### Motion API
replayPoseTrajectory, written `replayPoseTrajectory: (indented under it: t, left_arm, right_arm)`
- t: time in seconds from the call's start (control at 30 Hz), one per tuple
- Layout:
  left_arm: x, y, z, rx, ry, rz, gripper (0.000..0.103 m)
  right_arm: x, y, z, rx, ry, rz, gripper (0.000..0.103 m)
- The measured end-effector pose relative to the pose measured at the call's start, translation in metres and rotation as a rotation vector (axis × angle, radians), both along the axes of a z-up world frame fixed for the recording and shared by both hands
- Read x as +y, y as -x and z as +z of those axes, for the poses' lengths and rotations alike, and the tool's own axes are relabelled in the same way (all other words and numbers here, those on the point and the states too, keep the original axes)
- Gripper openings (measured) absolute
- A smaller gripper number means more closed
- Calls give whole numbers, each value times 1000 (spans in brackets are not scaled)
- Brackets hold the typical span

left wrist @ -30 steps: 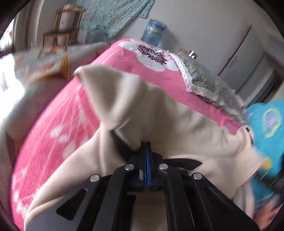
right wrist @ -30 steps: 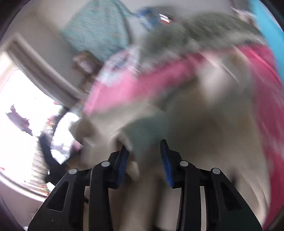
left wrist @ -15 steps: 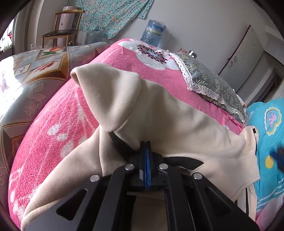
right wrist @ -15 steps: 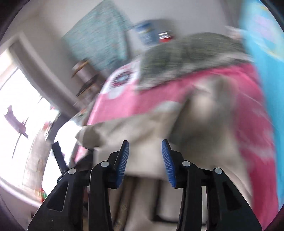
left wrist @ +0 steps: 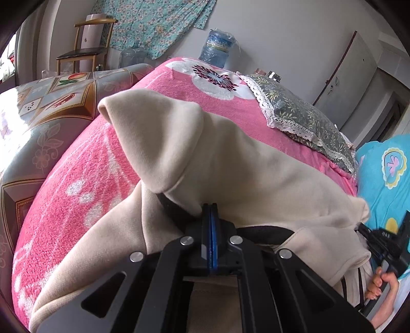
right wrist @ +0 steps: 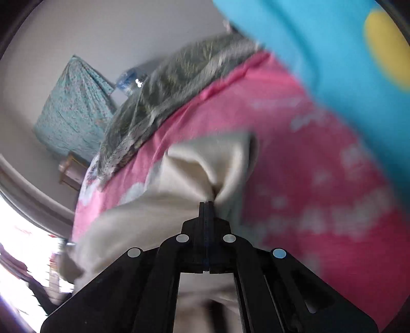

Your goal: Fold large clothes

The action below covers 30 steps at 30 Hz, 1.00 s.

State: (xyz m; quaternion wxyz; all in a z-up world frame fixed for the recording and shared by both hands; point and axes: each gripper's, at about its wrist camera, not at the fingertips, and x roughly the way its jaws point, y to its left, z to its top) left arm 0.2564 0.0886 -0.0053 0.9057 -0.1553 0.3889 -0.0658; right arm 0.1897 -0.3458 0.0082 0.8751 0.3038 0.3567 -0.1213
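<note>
Cream hoodie [left wrist: 230, 164] lies spread on a bed covered by a pink floral blanket [left wrist: 77, 184], hood end bunched up and raised toward the far side. Left tool [left wrist: 210, 212] is pinched tight on a fold of the cream fabric near a dark strip of the garment, blue pads pressed together with cloth at the tips. Right tool [right wrist: 206, 205] is also clamped closed, a gathered pucker of the same cream fabric [right wrist: 205, 169] caught at its tips; this view is motion-blurred. In the left wrist view the right tool's black body and the person's hand [left wrist: 381, 284] show at the right edge, just beside the hoodie's edge. Grey floral pillow with lace trim [left wrist: 302, 115] sits on the blanket beyond the hoodie, apart from it. Blue cartoon-print bedding [left wrist: 384, 174] lies to the right. Water jug [left wrist: 217, 48], wooden chair [left wrist: 84, 51] and teal patterned cloth on the wall [left wrist: 153, 23] in background.
</note>
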Motion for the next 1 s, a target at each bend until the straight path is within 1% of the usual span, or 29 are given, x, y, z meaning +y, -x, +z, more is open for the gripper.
replayPoseTrajectory:
  t: [0.03, 0.07, 0.1, 0.13, 0.17, 0.2, 0.23, 0.27, 0.3, 0.33, 0.37, 0.4, 0.43, 0.47, 0.5, 0.53, 0.57, 0.6, 0.63, 0.67, 0.7, 0.73, 0.8, 0.83, 0.87, 0.9, 0.93, 1.0]
  left_arm:
    - [1, 0, 0, 0, 10, 1, 3]
    - [2, 0, -1, 0, 19, 1, 3]
    - [2, 0, -1, 1, 21, 1, 3]
    - [2, 0, -1, 2, 18, 1, 3]
    - [1, 0, 0, 1, 12, 1, 3]
    - [1, -1, -1, 1, 11, 1, 3]
    - [1, -1, -1, 0, 14, 1, 3]
    - [1, 0, -1, -2, 16, 1, 3]
    - [1, 0, -1, -2, 16, 1, 3]
    - [1, 0, -1, -2, 13, 1, 3]
    - [1, 0, -1, -2, 10, 2, 3]
    - [0, 0, 0, -3, 10, 1, 3]
    - [1, 0, 0, -3, 12, 1, 3]
    - [1, 0, 0, -4, 15, 1, 3]
    - [1, 0, 0, -3, 17, 1, 3]
    - [1, 0, 0, -4, 21, 1, 3]
    - [1, -1, 0, -3, 24, 0, 3]
    - [2, -1, 0, -3, 27, 0, 3]
    - [2, -1, 0, -3, 31, -1, 3]
    - [2, -1, 0, -2, 36, -2, 3]
    - [2, -2, 0, -2, 40, -3, 3]
    - [3, -2, -1, -3, 48, -6, 3]
    - [4, -1, -2, -7, 58, -9, 3]
    - [5, -2, -2, -7, 66, -11, 3]
    - [5, -2, -2, -7, 71, -12, 3]
    - [6, -2, -2, -7, 74, -12, 3]
    - [7, -2, -2, -9, 79, -13, 3]
    - [8, -1, 0, -22, 107, -25, 3]
  right_arm:
    - [-23, 16, -4, 39, 35, -144, 8]
    - [-52, 32, -16, 49, -43, -242, 11]
    - [-82, 46, -36, 29, -209, -279, 0]
    - [-90, 50, -38, 14, -264, -256, 0]
    - [-87, 51, -23, 33, -186, -231, 1]
    - [-76, 54, -1, 14, -78, -203, 8]
    - [-66, 55, 14, -26, -30, -169, 10]
    - [-53, 53, 32, -77, 20, -117, 17]
    - [-38, 49, 47, -115, 43, -58, 29]
    - [-18, 36, 61, -156, 27, 60, 35]
    - [2, 22, 69, -178, -14, 168, 39]
    - [20, 11, 73, -183, -45, 241, 39]
    - [44, -4, 76, -189, -86, 339, 39]
    - [64, -17, 74, -181, -122, 427, 41]
    - [84, -31, 69, -154, -161, 516, 52]
    - [107, -44, 57, -103, -202, 589, 55]
    - [123, -53, 44, -65, -224, 608, 55]
    - [129, -59, 25, -22, -227, 590, 54]
    - [127, -58, 12, -7, -222, 562, 51]
    - [119, -56, -2, -13, -229, 522, 28]
    - [107, -51, -13, -22, -241, 473, 0]
    - [84, -40, -24, -56, -299, 409, 0]
    - [62, -24, -24, -79, -303, 309, 0]
    - [54, -15, -18, -81, -237, 250, 0]
    - [56, -19, -15, -75, -168, 209, 0]
    - [53, -13, -8, -77, -69, 177, 0]
    - [56, -17, -8, -78, -45, 175, 0]
    - [52, -13, -10, -65, -34, 182, 0]
